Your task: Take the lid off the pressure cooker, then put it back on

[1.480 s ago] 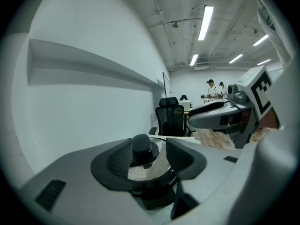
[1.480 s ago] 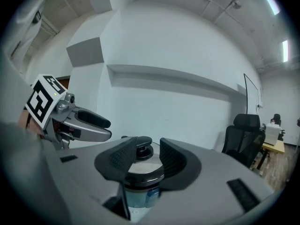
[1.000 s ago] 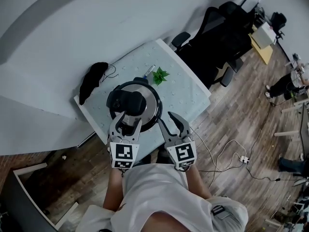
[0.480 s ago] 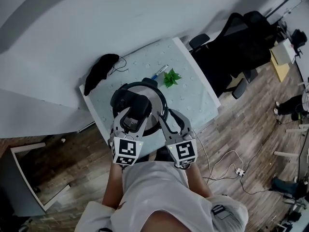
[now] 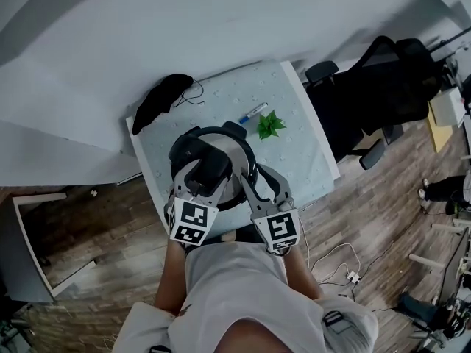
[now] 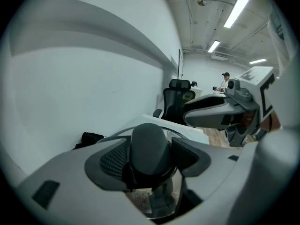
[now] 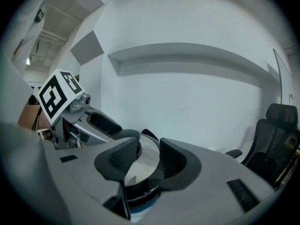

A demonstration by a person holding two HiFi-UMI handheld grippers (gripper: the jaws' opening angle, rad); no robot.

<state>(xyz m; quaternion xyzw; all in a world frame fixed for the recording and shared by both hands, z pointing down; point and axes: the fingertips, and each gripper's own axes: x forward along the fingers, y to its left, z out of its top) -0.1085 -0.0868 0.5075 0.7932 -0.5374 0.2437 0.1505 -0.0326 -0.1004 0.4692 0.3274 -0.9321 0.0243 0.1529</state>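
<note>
Left hand-held gripper (image 5: 200,176): only its own view shows your jaws, just opened wider, standing apart round the black lid handle (image 6: 149,146), and a small label on the lid below, too blurred to read. Right hand-held gripper (image 5: 263,184): jaws apart with nothing between, beside the pressure cooker (image 5: 237,153), which sits lid-on near your edge of the worktop (image 5: 302,149). Beyond it lie a black cloth (image 5: 165,98), a pen (image 5: 252,112) and a green sprig (image 5: 271,125); office chairs (image 5: 383,79) crowd the right side.
</note>
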